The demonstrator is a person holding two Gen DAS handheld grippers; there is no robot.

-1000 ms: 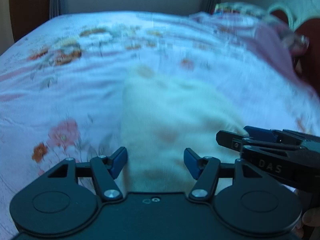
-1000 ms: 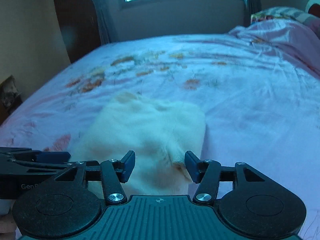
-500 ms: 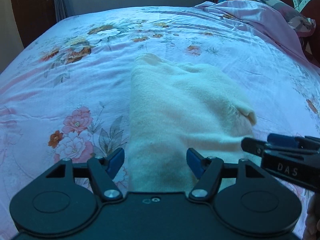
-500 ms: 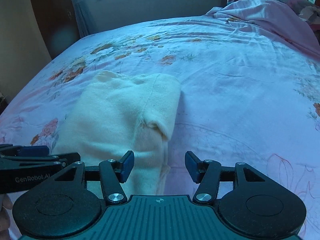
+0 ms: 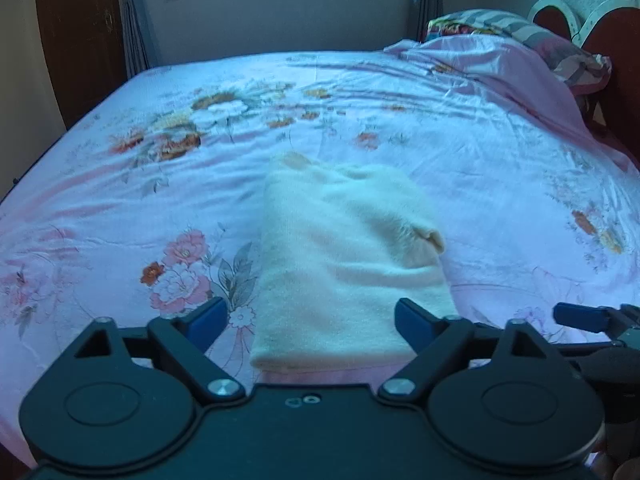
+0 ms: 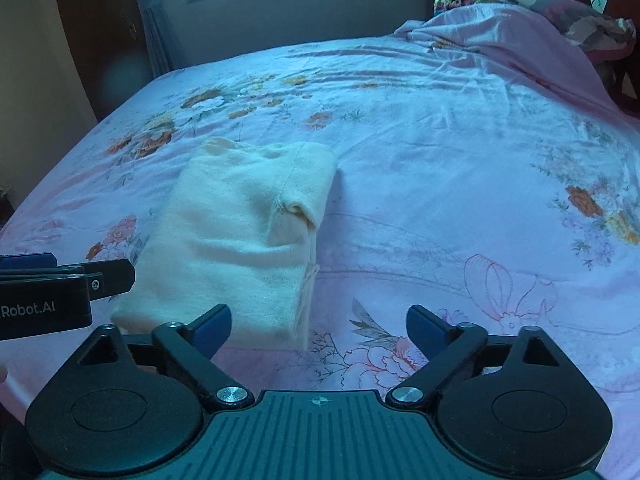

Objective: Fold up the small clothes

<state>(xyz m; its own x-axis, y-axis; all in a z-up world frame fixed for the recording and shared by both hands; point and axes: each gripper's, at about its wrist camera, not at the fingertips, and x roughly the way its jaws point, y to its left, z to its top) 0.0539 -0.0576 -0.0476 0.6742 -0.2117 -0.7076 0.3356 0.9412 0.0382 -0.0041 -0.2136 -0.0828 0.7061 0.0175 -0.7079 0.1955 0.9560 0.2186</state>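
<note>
Lying folded on bed (image 5: 460, 128): cream garment (image 5: 344, 264); ahead of opening left tongs (image 5: 310, 322); untouched

Ahead of you the bed (image 5: 460, 152) lies flat and bare across the middle and right of the frame. Only the folded cream garment (image 5: 344, 264) sits low at centre, and the heaped pink quilt (image 6: 520, 40) blocks the upper right.
</note>
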